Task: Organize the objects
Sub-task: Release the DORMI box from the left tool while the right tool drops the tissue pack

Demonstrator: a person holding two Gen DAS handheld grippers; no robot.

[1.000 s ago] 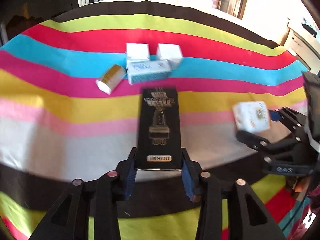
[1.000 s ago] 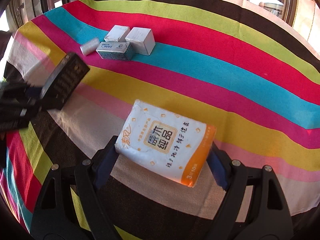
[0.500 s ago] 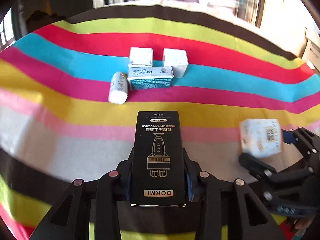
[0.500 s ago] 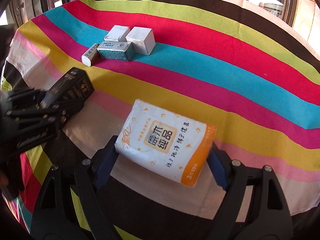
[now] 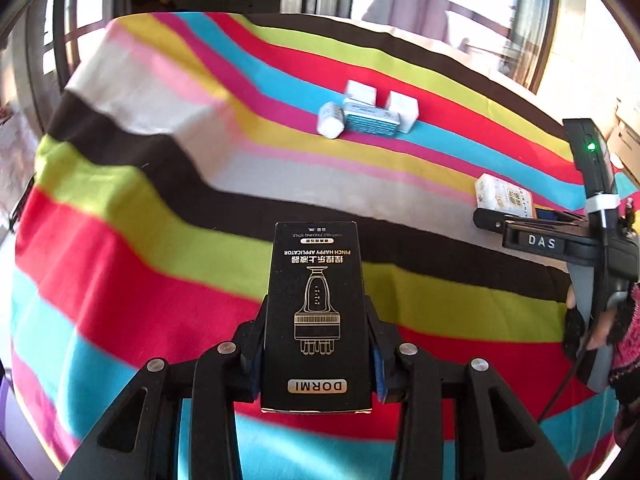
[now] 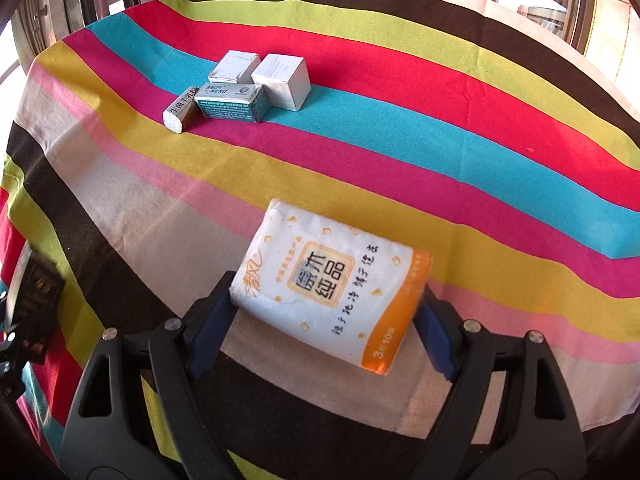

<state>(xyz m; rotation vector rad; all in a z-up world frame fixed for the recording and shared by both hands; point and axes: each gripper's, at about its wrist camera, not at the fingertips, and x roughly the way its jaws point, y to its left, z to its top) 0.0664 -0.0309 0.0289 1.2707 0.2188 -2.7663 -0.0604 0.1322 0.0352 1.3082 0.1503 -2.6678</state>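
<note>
Setting: a desk (image 6: 460,92) draped in a boldly striped cloth is seen, with bright windows behind its far edge.
Far group: two white boxes (image 6: 280,80), a teal box (image 6: 232,106) and a small white roll (image 6: 180,112) are gathered, touching or nearly so, on the blue and magenta stripes at the far left.
Black box: a tall black carton (image 5: 316,312) is held in the left claw (image 5: 316,344), lifted over the near left part of the cloth, well apart from the far group.
Left claw state: its jaws have just been closing and are now clamped on the black carton's lower sides.
Tissue pack: a soft white and orange tissue pack (image 6: 332,292) is held in the right claw (image 6: 324,320), over the near pale stripe.
Right claw state: the wide-set jaws are pressed against the pack's two ends.
Hand pose: both claws are pointed downward and forward; a gloved hand (image 5: 608,320) is seen gripping the right tool's handle at the left view's right edge.
Risk, carton: only its lower end is pinched, so it could be levered out by a quick swing.
Risk, pack: being soft, it could sag or slip if the squeeze is eased.
Risk, placement: the close-set far group could be knocked apart by a careless set-down.
</note>
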